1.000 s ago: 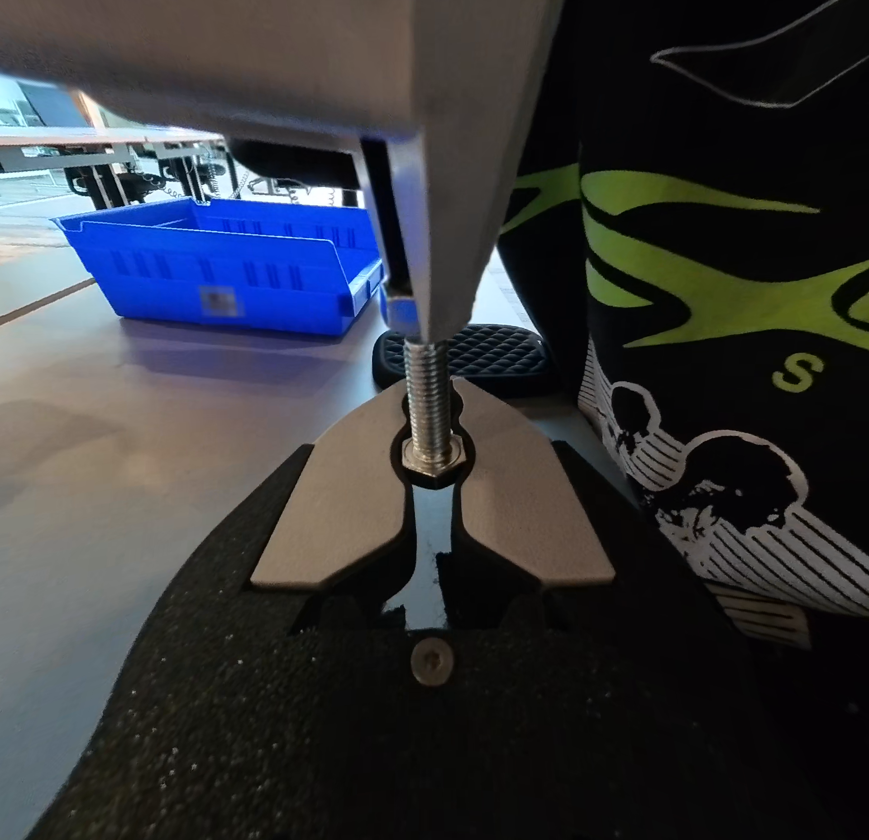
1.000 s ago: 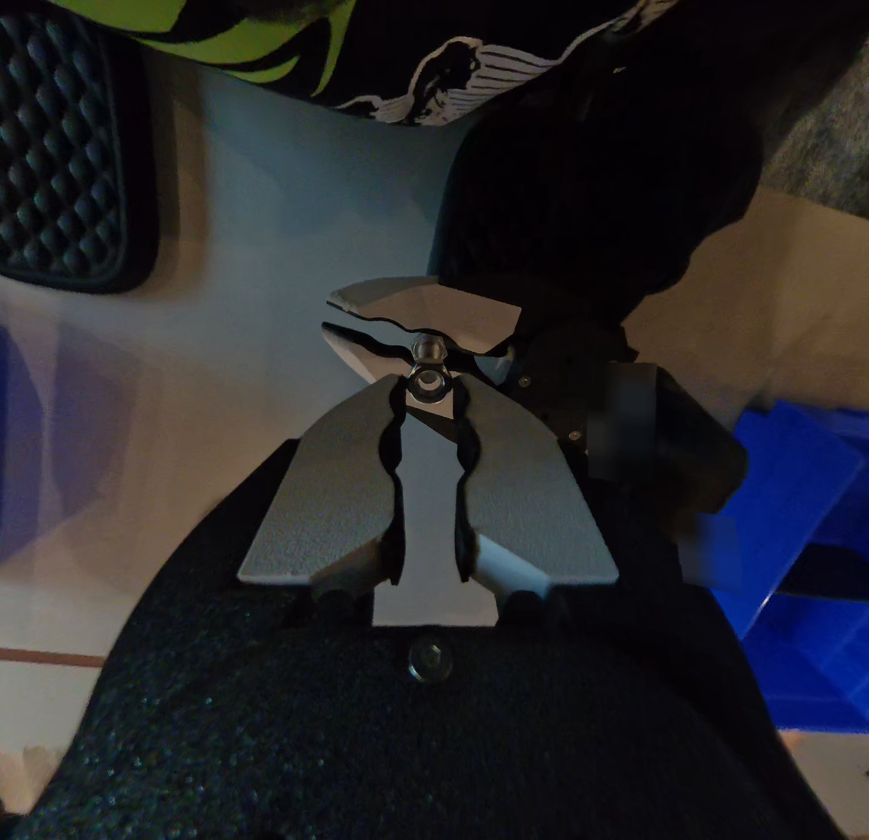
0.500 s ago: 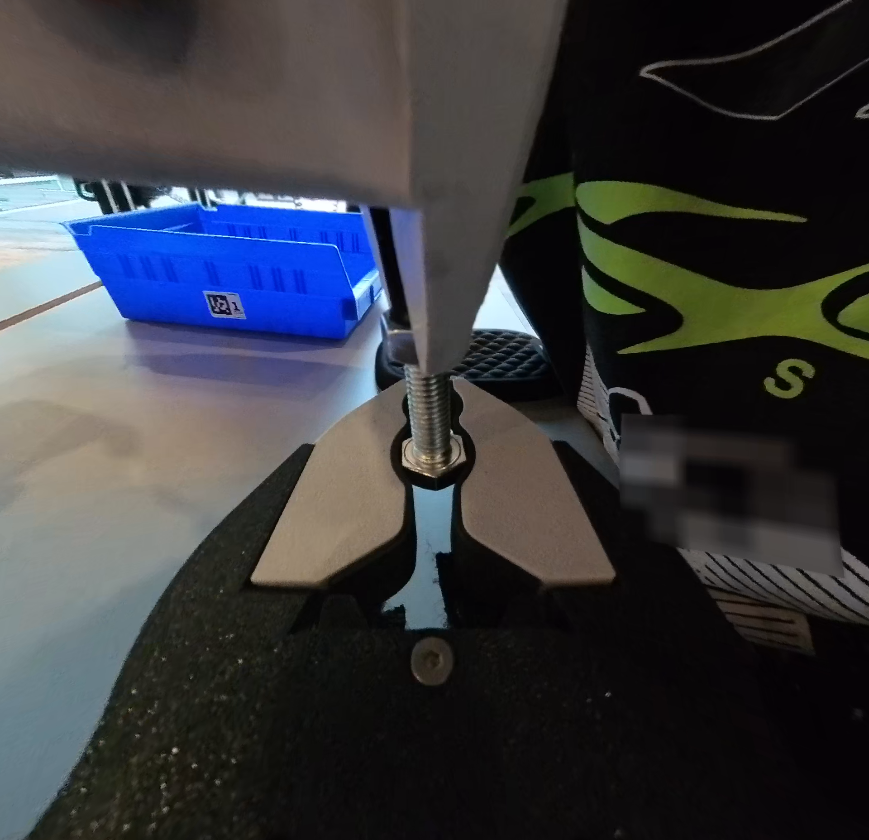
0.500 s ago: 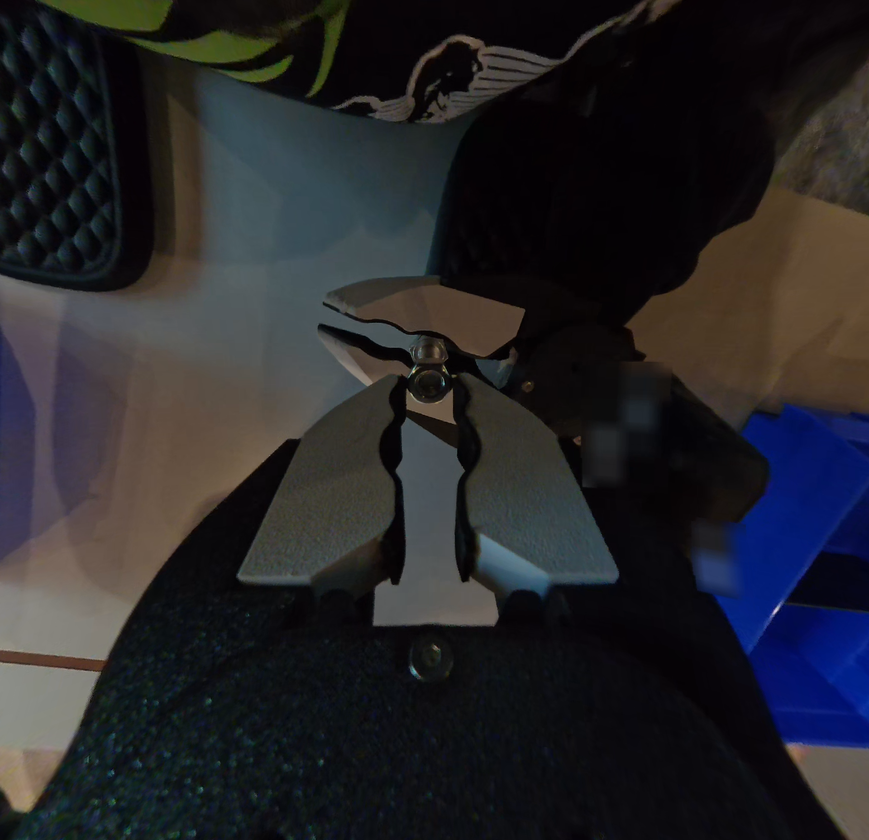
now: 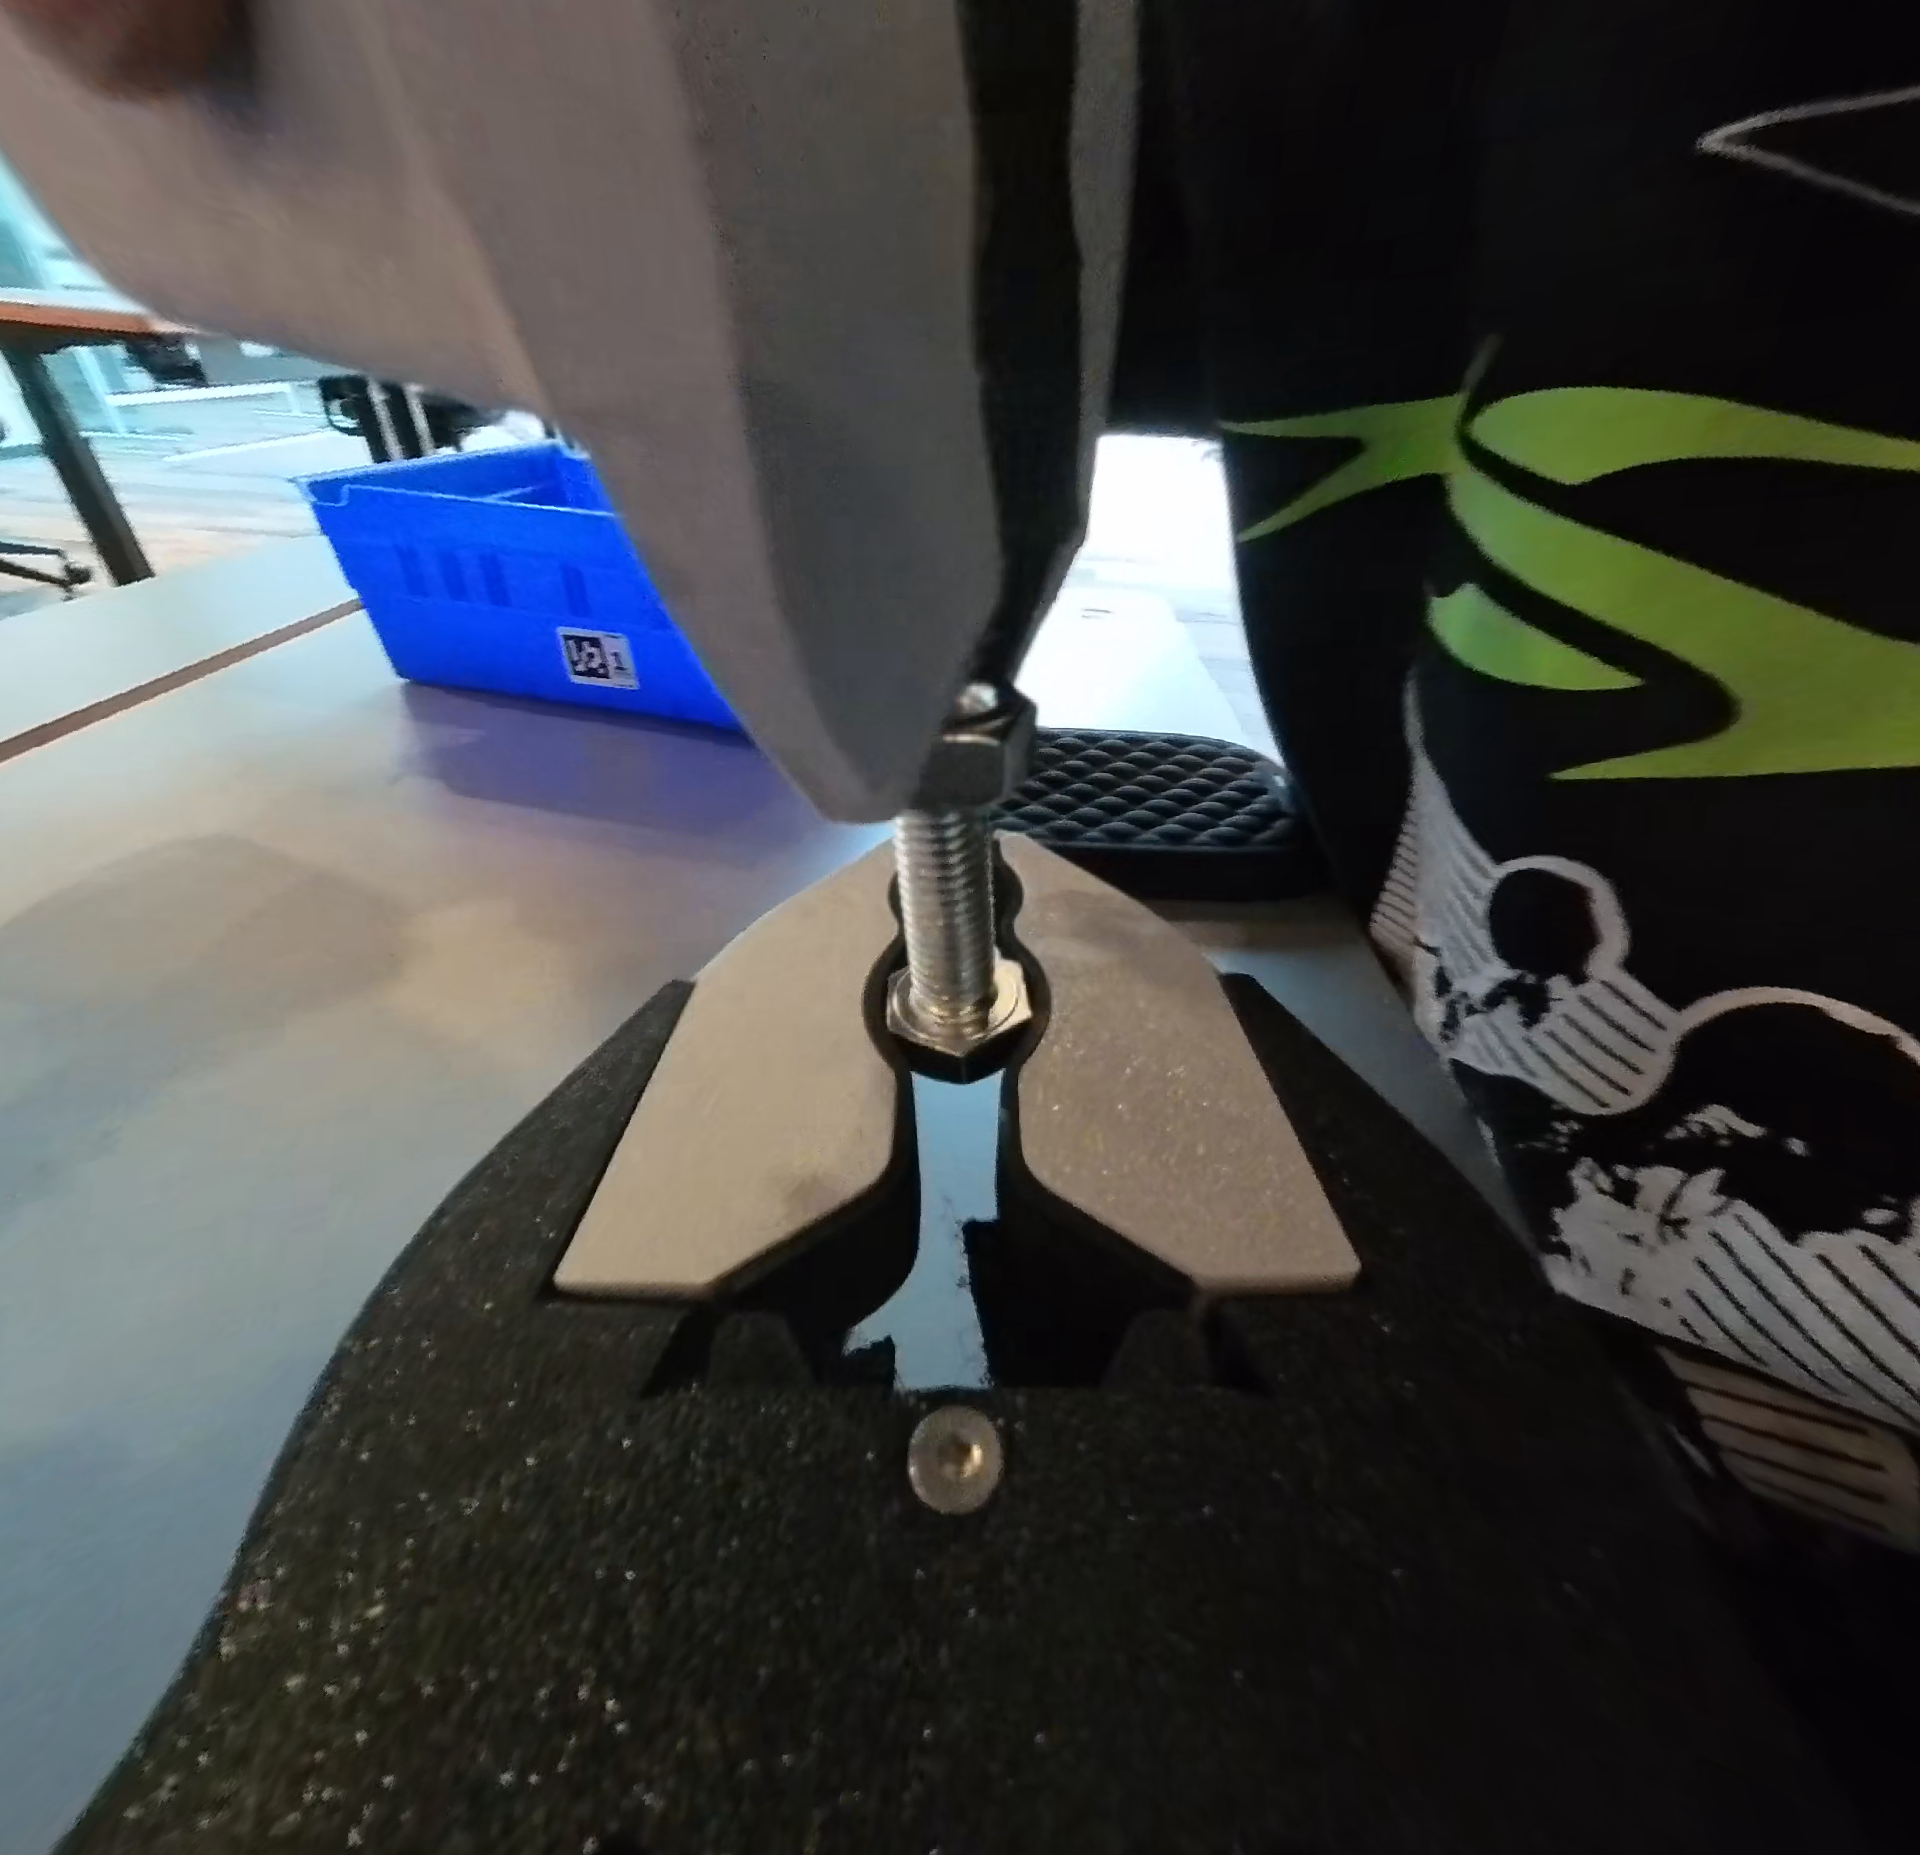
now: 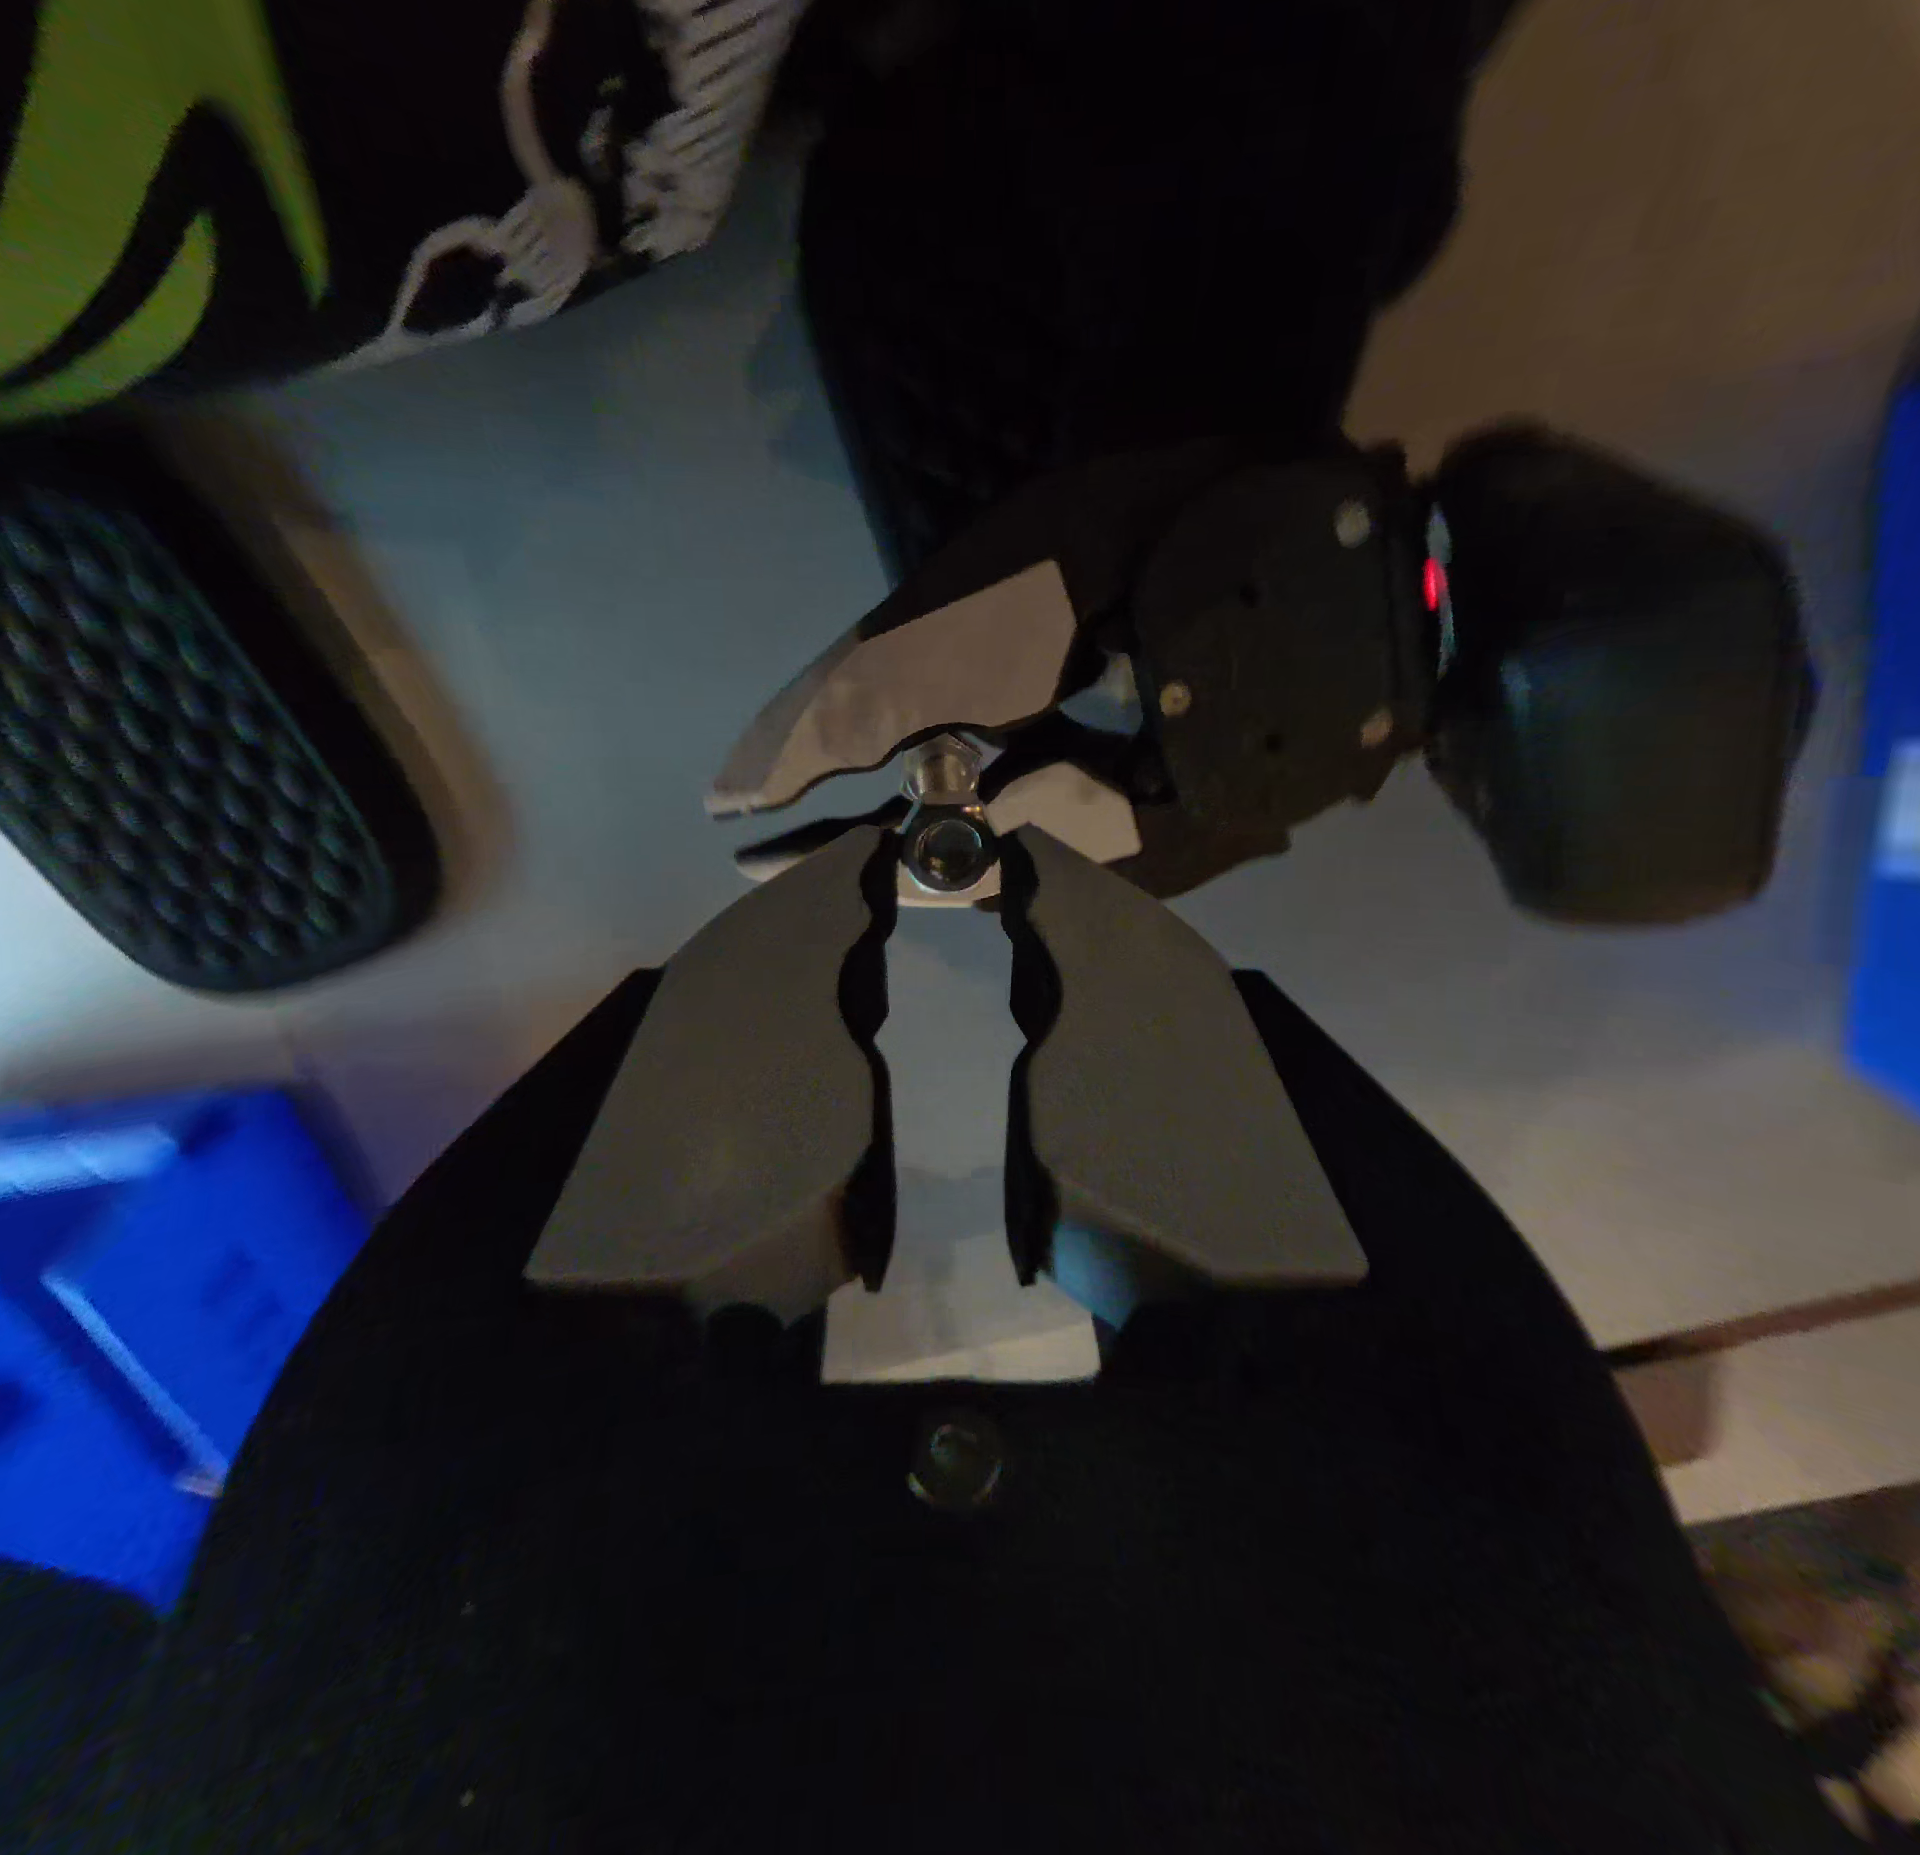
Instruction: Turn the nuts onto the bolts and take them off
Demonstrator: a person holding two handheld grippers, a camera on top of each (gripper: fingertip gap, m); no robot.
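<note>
Clamping the hexagonal head of a threaded silver steel bolt [image 5: 943, 932] between its grey fingertips, the left gripper [image 5: 954, 984] holds the bolt upright above the bench, its two grey plates drawn close together around the head. At the top of the thread sits a small silver hexagonal nut [image 5: 975, 758], and the right gripper [image 6: 943, 860] comes down from above with its grey fingertips closed on that nut; in the right wrist view the nut [image 6: 940, 858] appears end-on between the tips, with the left gripper [image 6: 940, 766] lying crosswise just beyond it. That view is dark and partly blurred, so the fit of the thread inside the nut cannot be made out.

Under both tools spreads a smooth pale grey bench [image 5: 260, 922], with a thin dark seam running across its left part. A black oval pad with a quilted diamond pattern [image 5: 1143, 808] lies just behind the bolt, near the bench's near edge, where a person in a black garment printed with green and white shapes [image 5: 1610, 662] stands against it. Farther back on the left sits a blue plastic bin [image 5: 499, 579] carrying a small white sticker. Beyond the bench's far edge, dark table legs [image 5: 73, 455] and a bright floor fill the room.
</note>
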